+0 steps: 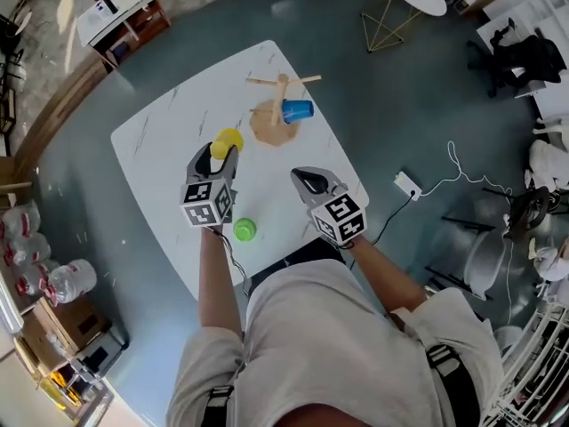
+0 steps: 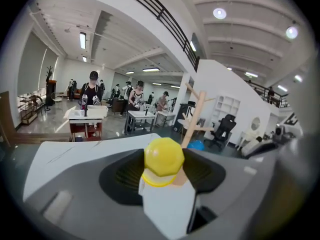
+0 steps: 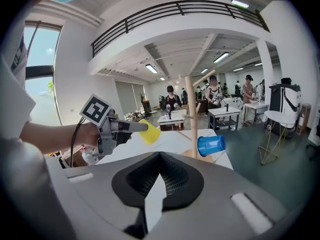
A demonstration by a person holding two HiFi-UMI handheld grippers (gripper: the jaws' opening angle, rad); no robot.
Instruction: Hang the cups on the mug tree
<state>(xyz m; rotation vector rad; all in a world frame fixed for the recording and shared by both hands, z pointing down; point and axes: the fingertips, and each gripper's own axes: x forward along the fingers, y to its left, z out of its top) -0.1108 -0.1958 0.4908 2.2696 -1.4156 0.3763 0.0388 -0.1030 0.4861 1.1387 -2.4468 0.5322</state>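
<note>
My left gripper [image 1: 223, 153] is shut on a yellow cup [image 1: 228, 140], holding it above the white table [image 1: 160, 140]; in the left gripper view the yellow cup [image 2: 164, 160] fills the gap between the jaws. Beyond it stands the wooden mug tree [image 1: 282, 96], with a blue cup [image 1: 298, 110] hanging on a right-hand peg. A green cup [image 1: 244, 229] stands on the table near the front edge, between the two grippers. My right gripper [image 1: 308, 182] is shut with nothing in it, right of the green cup. From the right gripper view I see the yellow cup [image 3: 149, 133], mug tree [image 3: 190, 114] and blue cup [image 3: 211, 145].
The mug tree's round wooden base [image 1: 272, 125] rests on the table's far right part. Bare pegs stick out near the tree's top [image 1: 265, 81]. Off the table, a white power strip and cable [image 1: 408, 185] lie on the floor to the right.
</note>
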